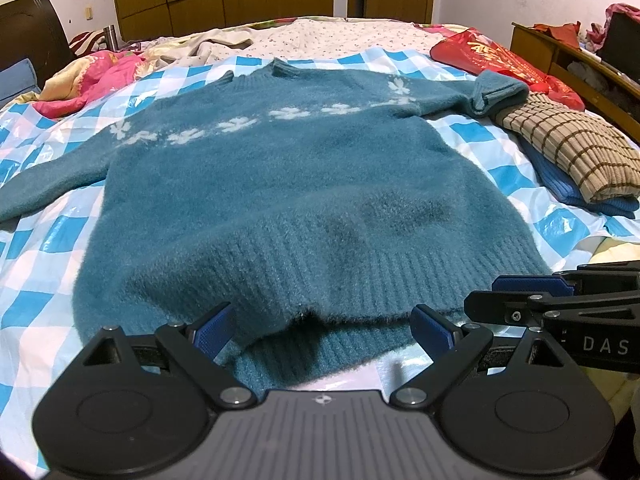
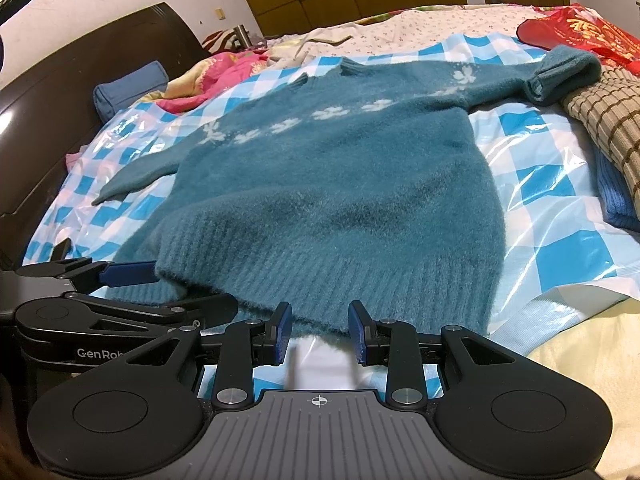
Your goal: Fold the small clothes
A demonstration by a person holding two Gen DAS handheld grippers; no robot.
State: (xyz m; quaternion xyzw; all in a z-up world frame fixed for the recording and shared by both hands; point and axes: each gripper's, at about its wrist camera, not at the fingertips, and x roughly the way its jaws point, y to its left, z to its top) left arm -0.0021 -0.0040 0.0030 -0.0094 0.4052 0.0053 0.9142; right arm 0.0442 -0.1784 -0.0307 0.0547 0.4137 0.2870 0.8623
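looking down my left gripper (image 1: 322, 330), jaws stood wide apart astride the ribbed hem of the teal sweater (image 1: 288, 184), which lay flat on the checked sheet (image 1: 48, 280), collar away from me. along my right gripper (image 2: 318, 334), jaws part-open, empty, just short of the same hem; left gripper (image 2: 132, 274) alongside.

teal sweater (image 2: 320, 184) flat on checked sheet (image 2: 532, 168), right tongs (image 2: 319, 334) parted at hem

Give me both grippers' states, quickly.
Left gripper: open wide, sweater hem between the fingers, not pinched.
Right gripper: partly open, empty, just short of the hem.
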